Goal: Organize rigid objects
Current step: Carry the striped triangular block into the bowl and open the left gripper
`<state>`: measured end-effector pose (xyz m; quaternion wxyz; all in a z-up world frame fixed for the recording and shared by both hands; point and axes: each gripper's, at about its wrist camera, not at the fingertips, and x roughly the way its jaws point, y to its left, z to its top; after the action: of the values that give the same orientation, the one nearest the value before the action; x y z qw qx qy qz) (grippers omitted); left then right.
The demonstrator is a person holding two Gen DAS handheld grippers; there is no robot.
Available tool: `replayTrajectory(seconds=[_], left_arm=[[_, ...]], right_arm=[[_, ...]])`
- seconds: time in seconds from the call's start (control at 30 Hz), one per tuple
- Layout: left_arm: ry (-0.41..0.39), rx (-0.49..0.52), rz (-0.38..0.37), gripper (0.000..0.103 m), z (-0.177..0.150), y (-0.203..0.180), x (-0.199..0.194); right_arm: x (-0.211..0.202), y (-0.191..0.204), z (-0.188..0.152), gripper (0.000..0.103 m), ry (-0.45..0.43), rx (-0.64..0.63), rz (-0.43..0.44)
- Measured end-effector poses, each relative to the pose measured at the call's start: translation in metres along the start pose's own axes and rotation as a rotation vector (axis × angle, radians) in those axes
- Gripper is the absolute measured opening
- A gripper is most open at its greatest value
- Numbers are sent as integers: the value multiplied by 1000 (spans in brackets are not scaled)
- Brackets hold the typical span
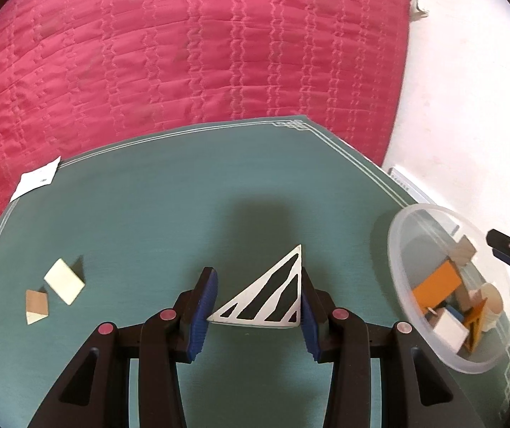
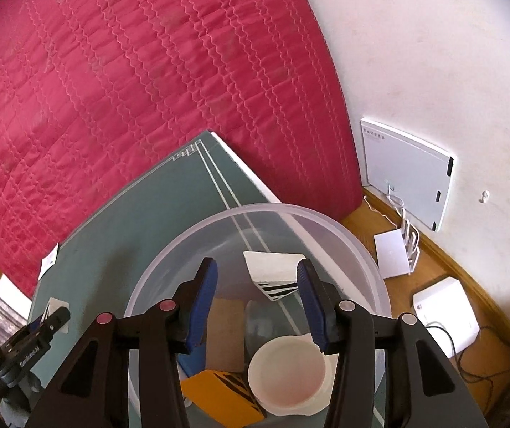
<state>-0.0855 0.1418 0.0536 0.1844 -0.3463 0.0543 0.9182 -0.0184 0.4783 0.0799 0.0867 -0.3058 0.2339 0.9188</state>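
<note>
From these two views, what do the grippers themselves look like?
Both are alike: the left gripper and the right gripper have black plastic linkage arms with round pink and silver pivot caps. Each finger carries a blue ribbed pad. The left gripper's body, seen from the right wrist, bears small white lettering and white stripes. No cables or sleeves show.

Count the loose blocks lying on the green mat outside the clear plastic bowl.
3: a white triangular block with black stripes between the left gripper fingers, a cream rectangular block at the mat's left, and a brown-and-white wedge beside it. Others may lie out of view.
</note>
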Motion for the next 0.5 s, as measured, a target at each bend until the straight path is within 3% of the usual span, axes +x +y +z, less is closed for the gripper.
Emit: replayTrajectory(seconds=[0.5], left_arm=[[11, 139, -134, 46, 15, -78, 4]], right_arm=[[-7, 3, -2, 48, -26, 0, 10]])
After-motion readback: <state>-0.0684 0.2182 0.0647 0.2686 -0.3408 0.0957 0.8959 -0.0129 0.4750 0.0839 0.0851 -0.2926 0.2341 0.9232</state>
